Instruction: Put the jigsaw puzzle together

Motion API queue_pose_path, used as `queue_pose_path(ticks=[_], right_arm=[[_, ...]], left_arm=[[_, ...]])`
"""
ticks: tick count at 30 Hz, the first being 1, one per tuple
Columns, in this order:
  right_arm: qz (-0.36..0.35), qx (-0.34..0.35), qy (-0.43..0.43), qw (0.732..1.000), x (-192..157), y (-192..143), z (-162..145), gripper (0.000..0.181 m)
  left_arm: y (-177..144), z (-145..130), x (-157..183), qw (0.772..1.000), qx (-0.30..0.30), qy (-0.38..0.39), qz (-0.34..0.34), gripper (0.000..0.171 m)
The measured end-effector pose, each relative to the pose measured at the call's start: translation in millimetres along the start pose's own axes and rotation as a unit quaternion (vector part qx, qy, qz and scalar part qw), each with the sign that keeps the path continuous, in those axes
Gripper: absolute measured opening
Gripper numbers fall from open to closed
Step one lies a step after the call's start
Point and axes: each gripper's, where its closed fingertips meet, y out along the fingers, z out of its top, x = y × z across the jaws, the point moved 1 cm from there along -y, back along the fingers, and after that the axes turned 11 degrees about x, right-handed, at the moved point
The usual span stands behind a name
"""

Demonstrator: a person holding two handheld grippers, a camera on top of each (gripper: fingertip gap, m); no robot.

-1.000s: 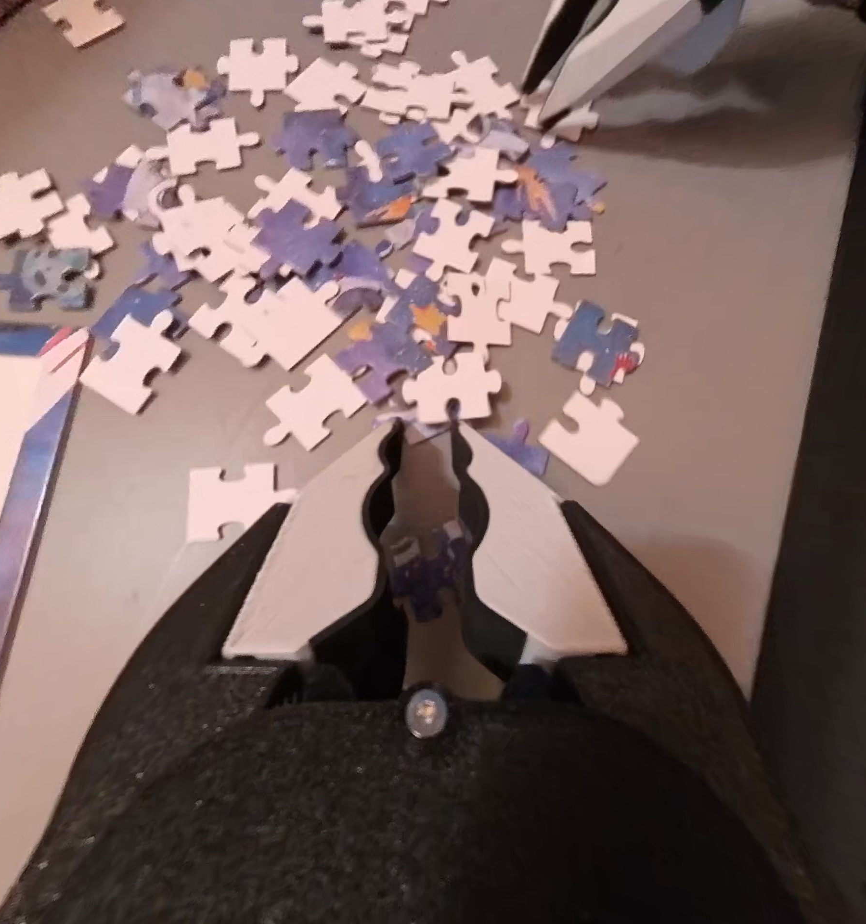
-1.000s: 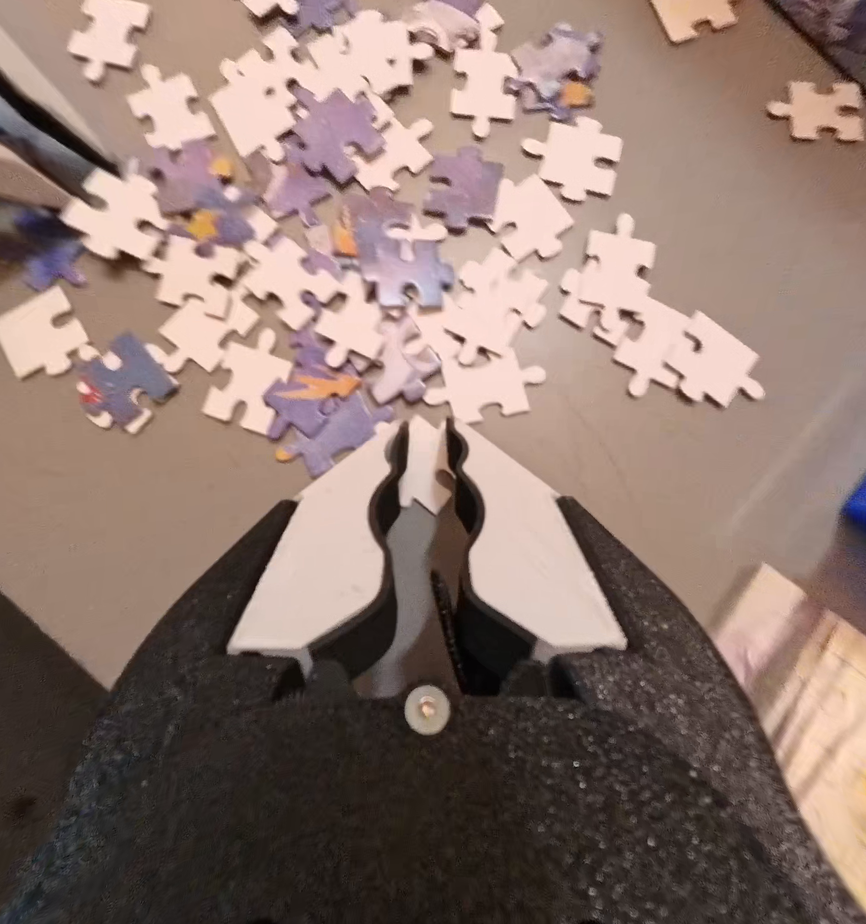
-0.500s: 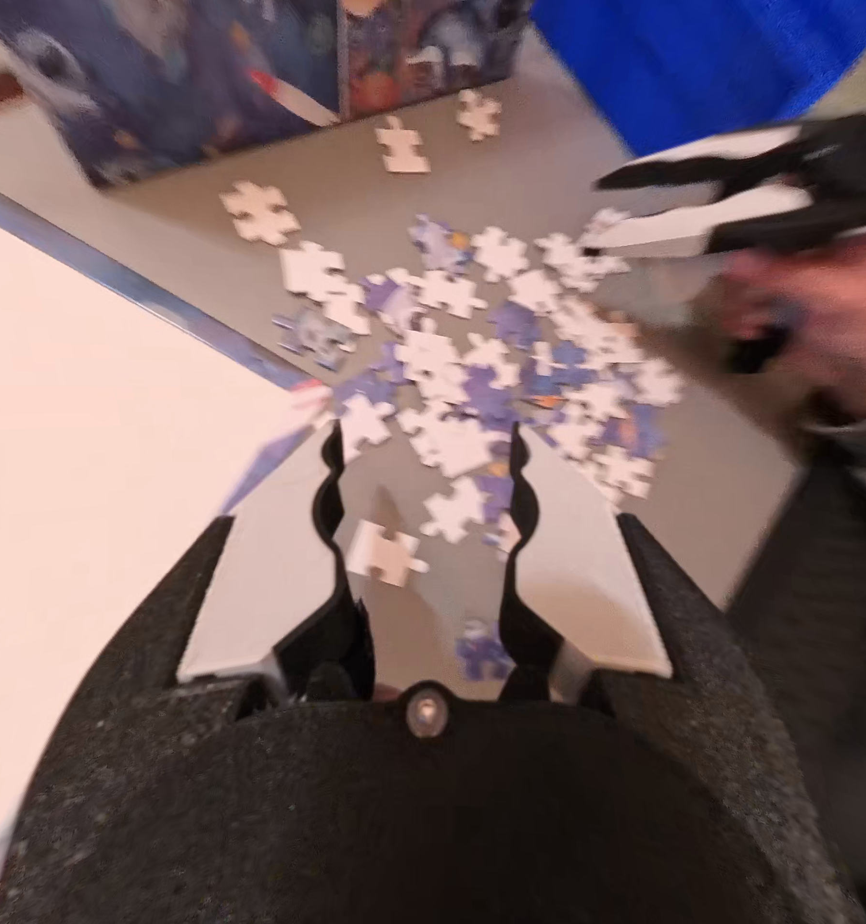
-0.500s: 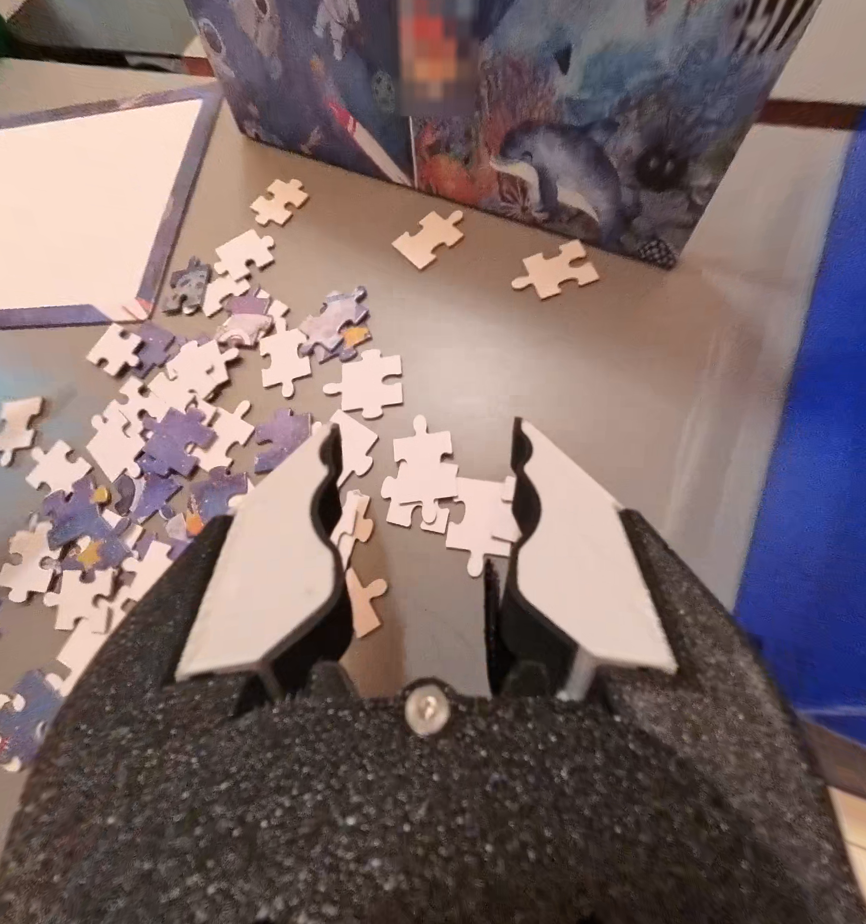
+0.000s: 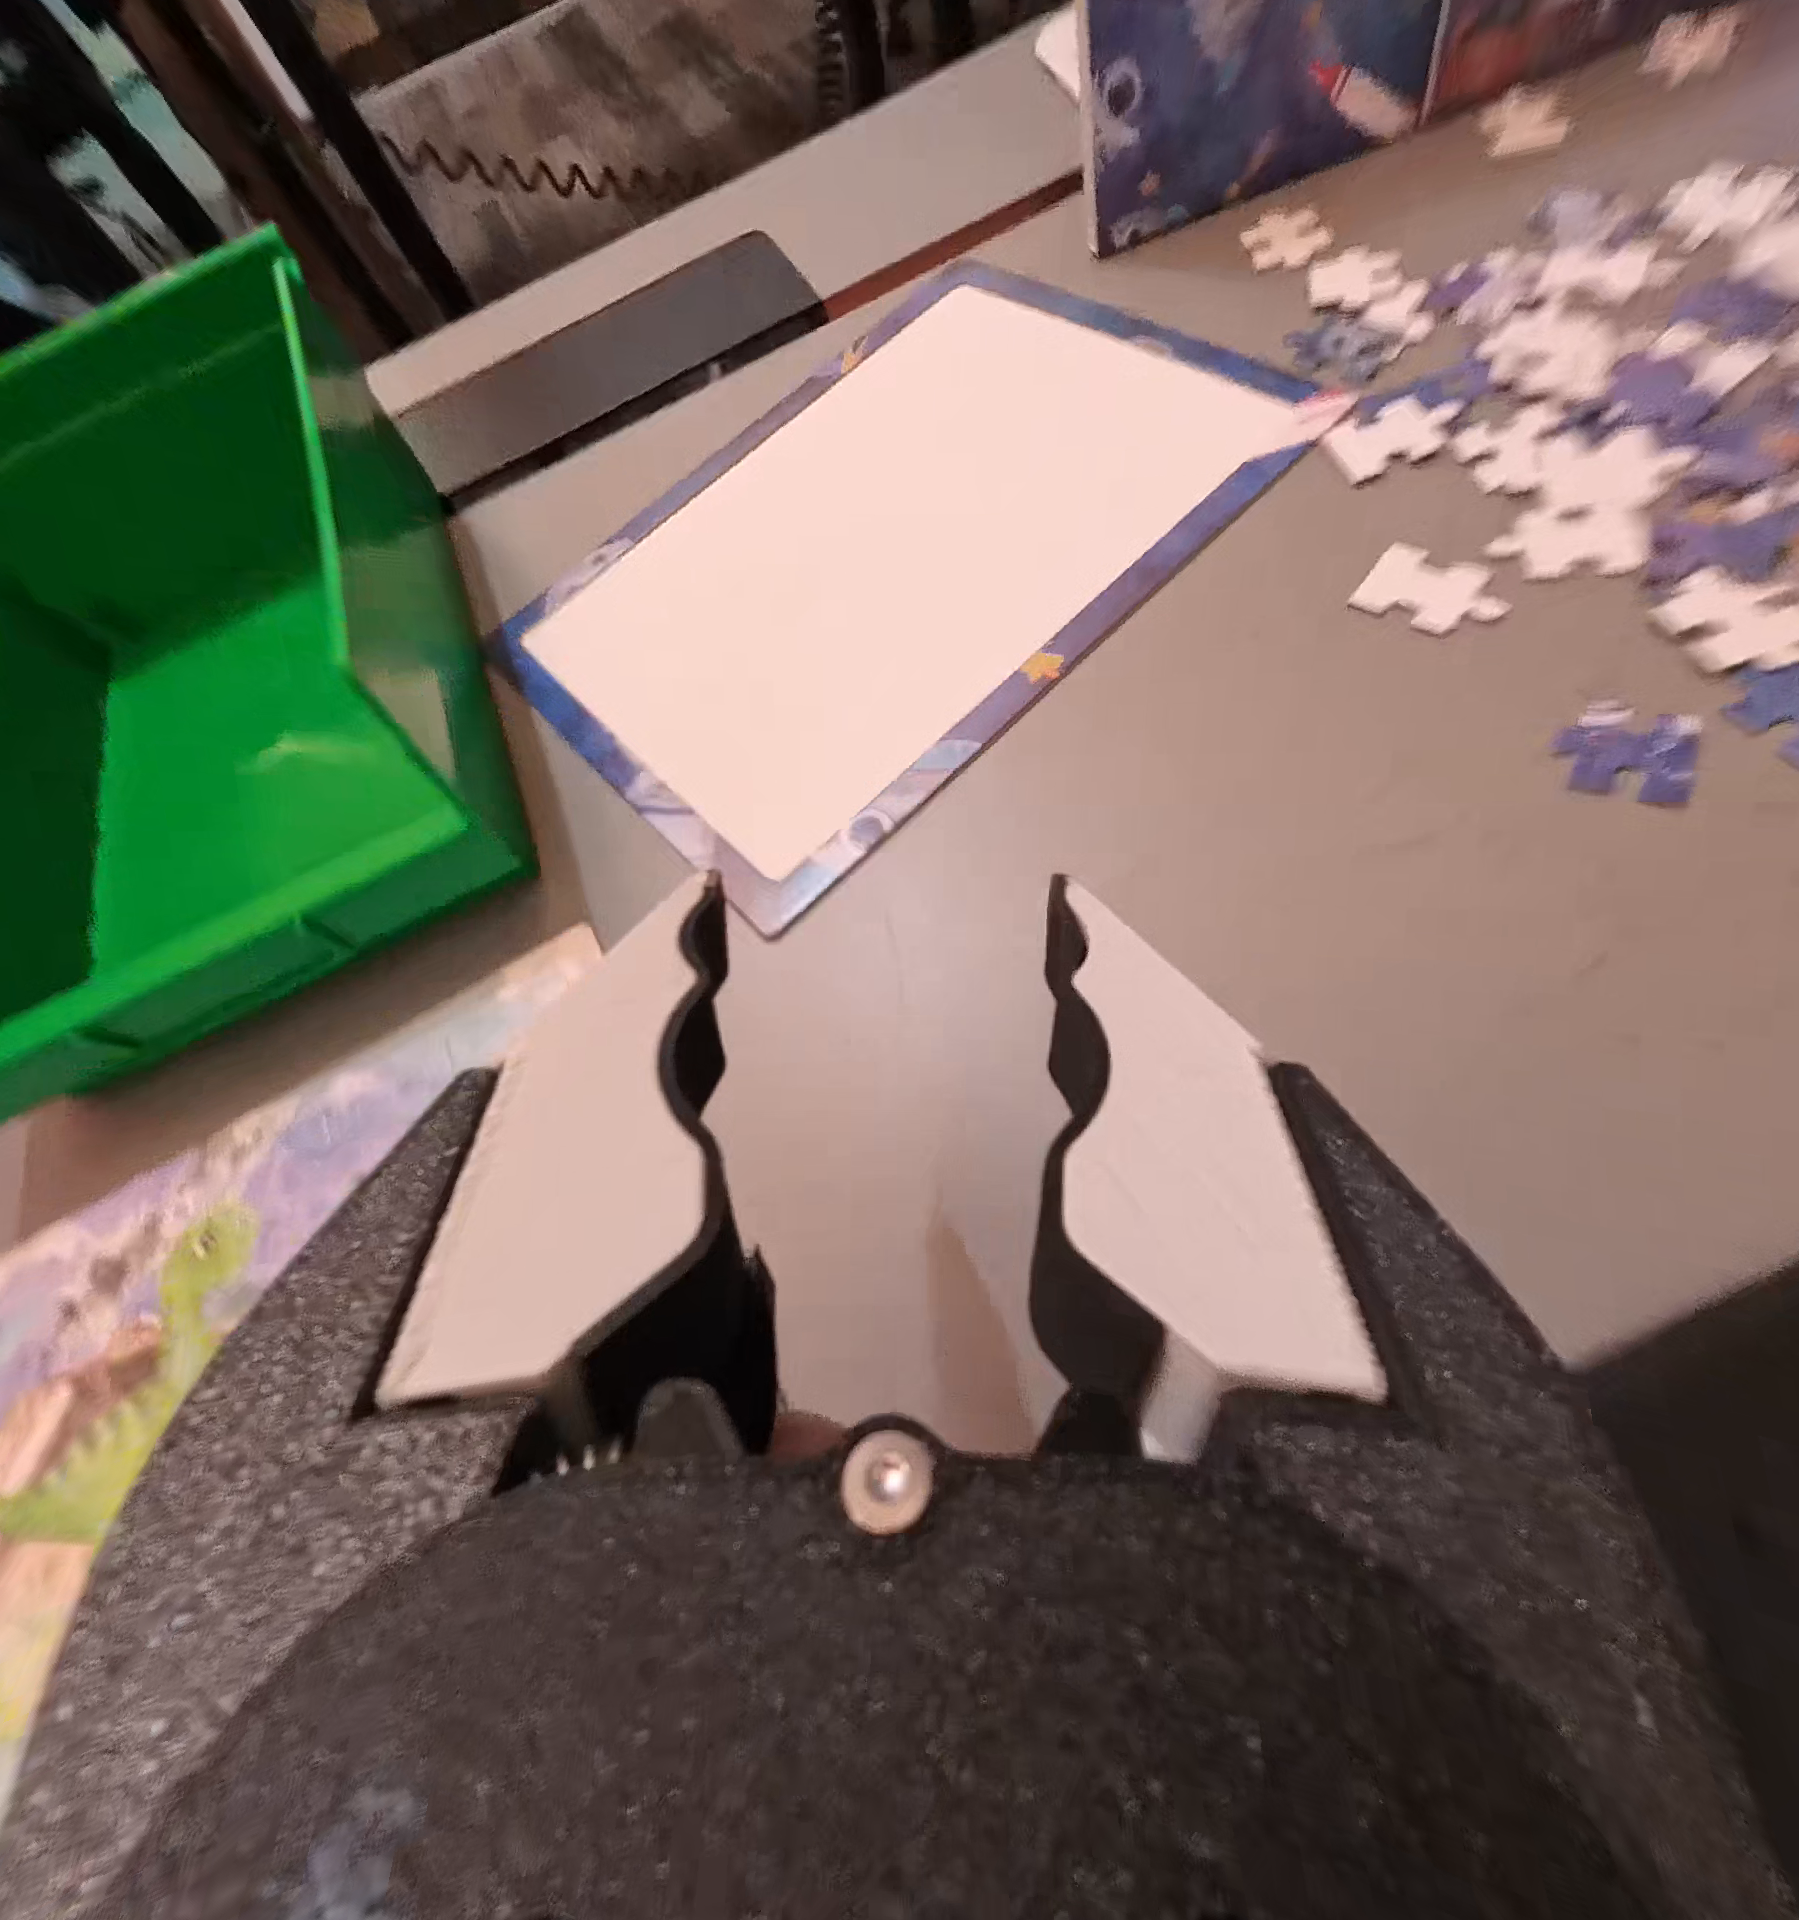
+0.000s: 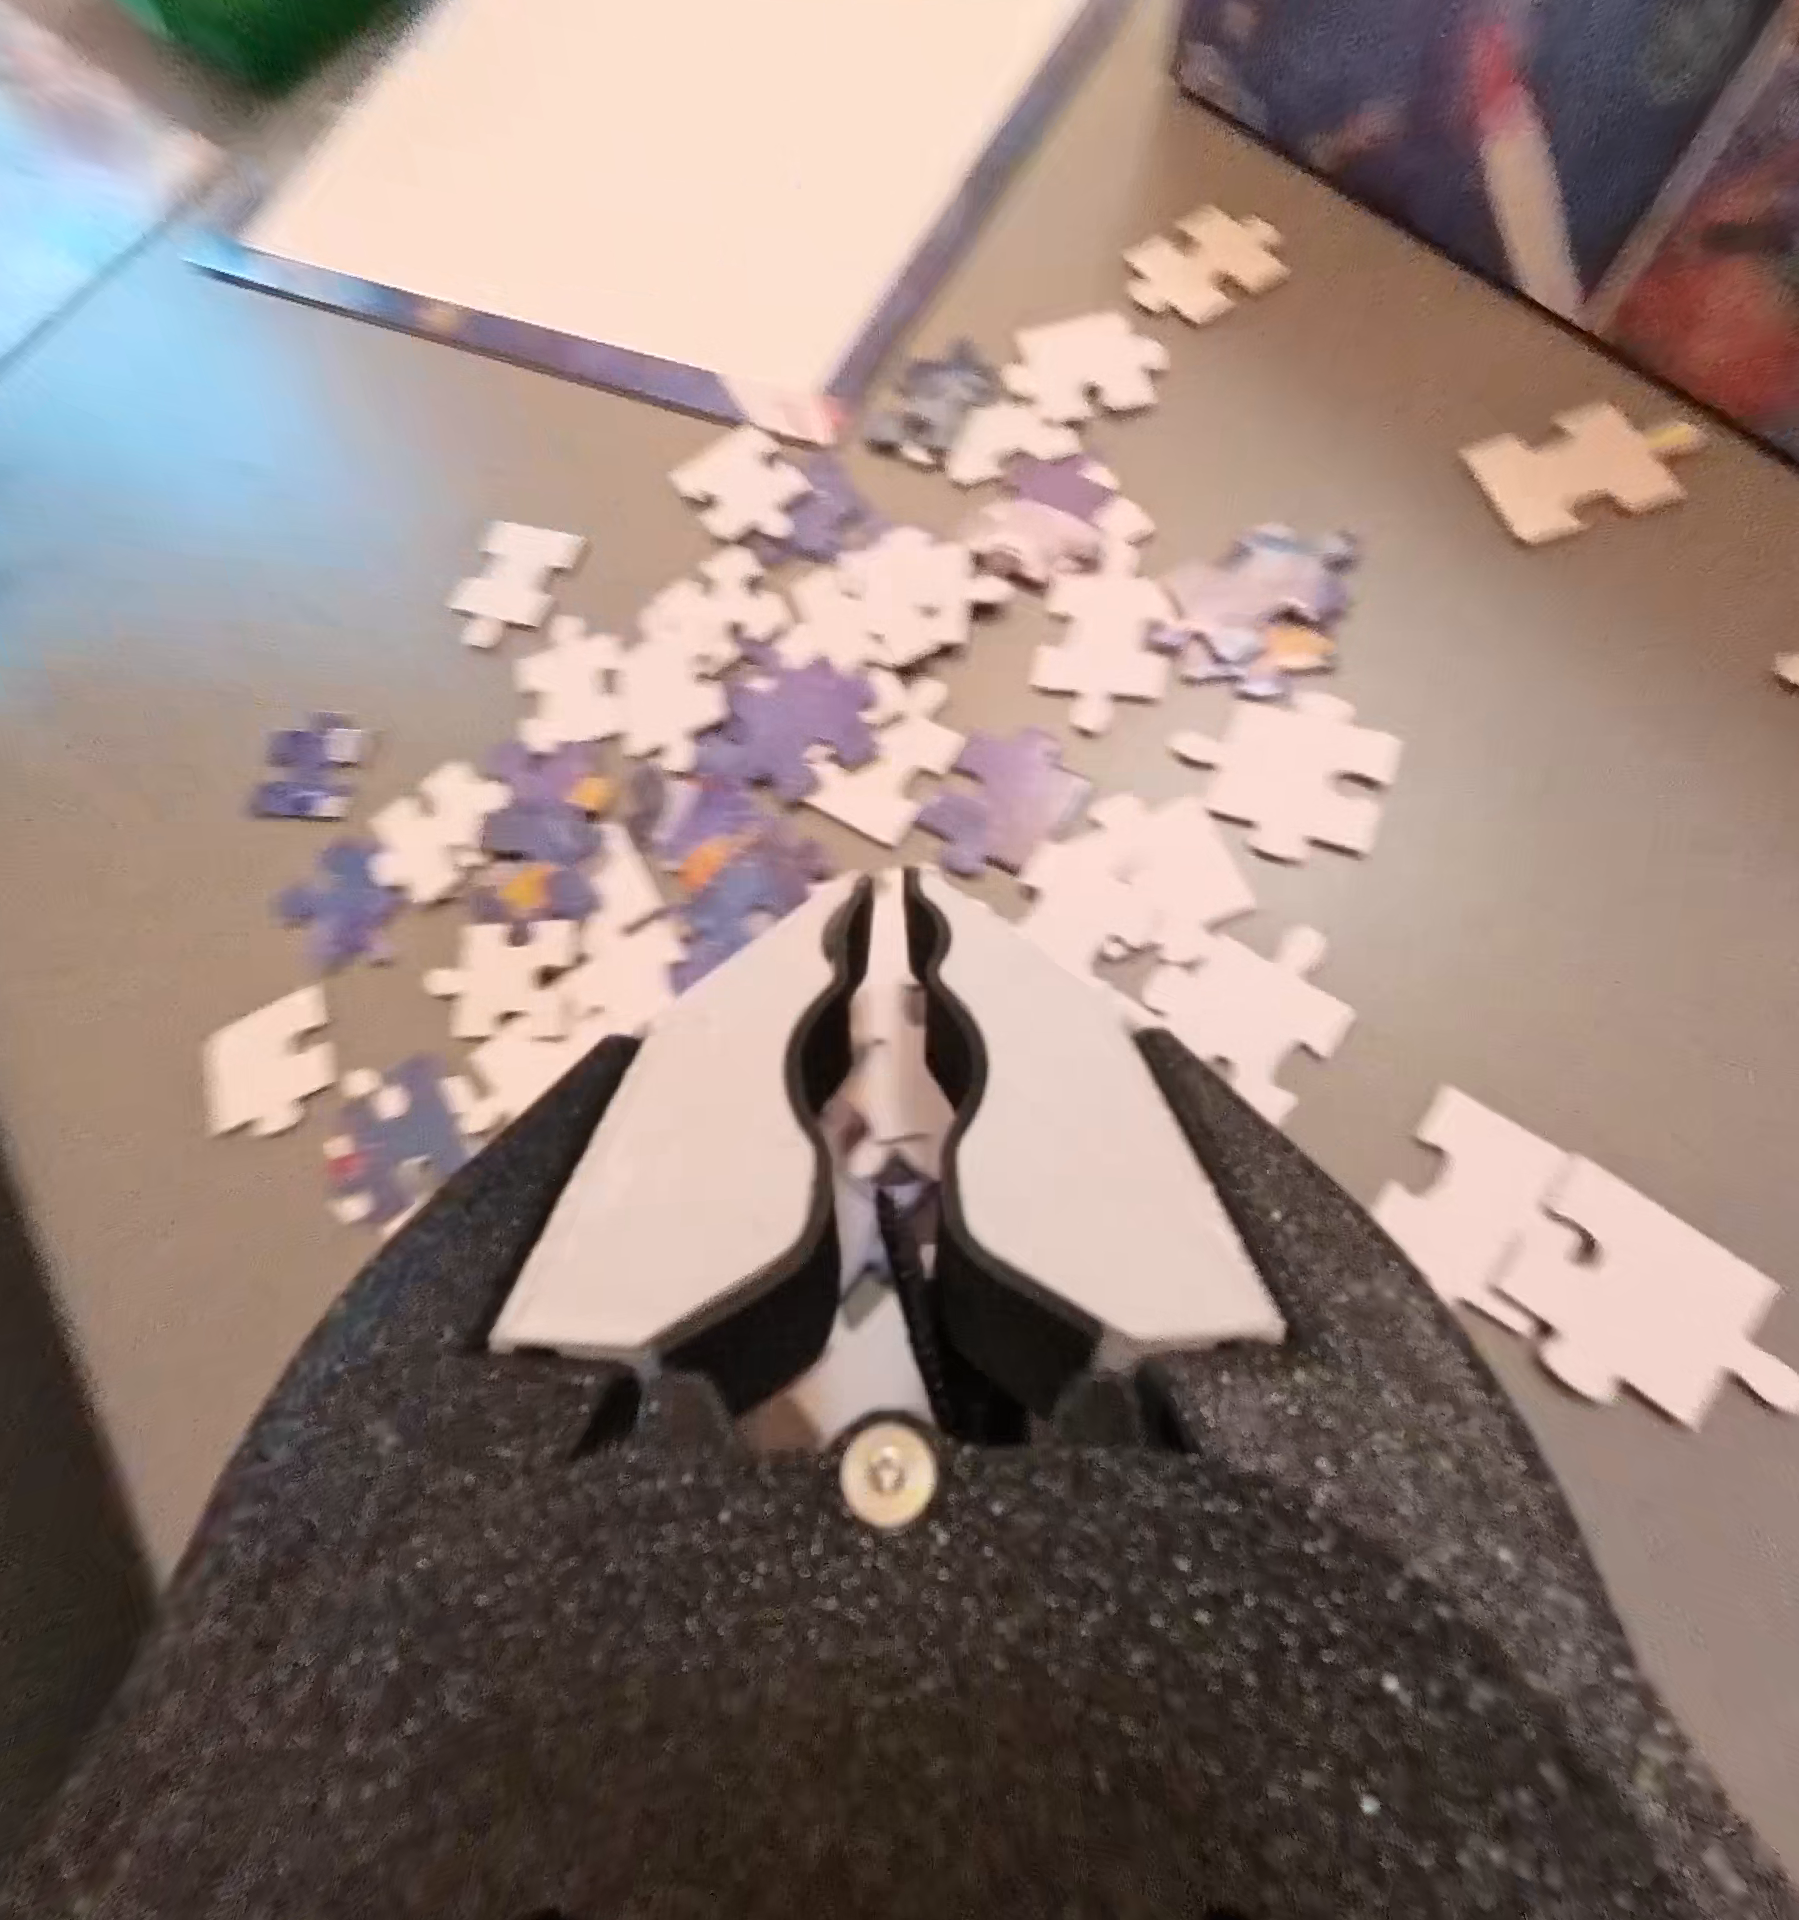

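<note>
- Around my left hand-held gripper I see a bright green plastic bin at far left and a printed blue cardboard box at the back of the grey surface.
- Its jaws stand wide apart with nothing between them, just short of the near corner of the flat blue-bordered puzzle tray with its blank white inside.
- Nothing lies between that gripper and the tray.
- My right hand-held gripper is clamped on a thin puzzle piece, held edge-on, its long axis running along the fingers.
- The loose heap of white-backed and purple-blue jigsaw pieces lies right of the tray, many face down.
</note>
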Motion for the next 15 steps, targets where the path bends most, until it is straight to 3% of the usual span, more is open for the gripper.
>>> queue_pose_path(ticks=[1,3,5,7,9,11,12,14,15], right_arm=[[0.029,0.013,0.003,0.999,-13.0,-5.4,7.2,0.008],[0.015,0.009,0.001,1.0,-14.3,-20.0,14.6,0.019],[-0.028,-0.033,-0.026,0.999,-3.4,-35.7,15.5,0.038],[-0.103,-0.068,-0.072,0.99,18.5,-50.9,28.4,0.036],[-0.149,-0.083,-0.08,0.982,35.7,-56.9,50.7,0.038],[-0.15,-0.1,-0.036,0.983,48.3,-49.7,63.7,0.046],[-0.149,-0.112,-0.007,0.982,58.5,-41.6,64.6,0.05],[-0.196,-0.124,0.024,0.972,100.4,-19.4,63.2,0.058],[-0.238,-0.127,0.04,0.962,126.0,-8.8,59.6,0.053]], left_arm=[[-15.9,4.3,-3.4,0.999,0.002,-0.03,-0.015,0.062],[-47.9,15.7,-14.1,0.998,-0.007,-0.046,-0.033,0.062],[-65.9,40.7,-23.3,0.999,-0.003,-0.005,-0.042,0.059],[-58.0,80.1,-28.4,0.999,0.022,0.016,-0.027,0.045],[-19.7,106.7,-18.0,0.999,0.015,-0.022,-0.027,0.028],[39.5,125.4,13.3,0.995,0.003,-0.077,-0.071,0.027],[74.3,131.0,28.9,0.992,-0.004,-0.096,-0.083,0.019],[149.0,134.9,59.1,0.988,-0.028,-0.125,-0.09,0.0],[184.1,133.3,79.0,0.983,-0.047,-0.139,-0.107,0.0]])
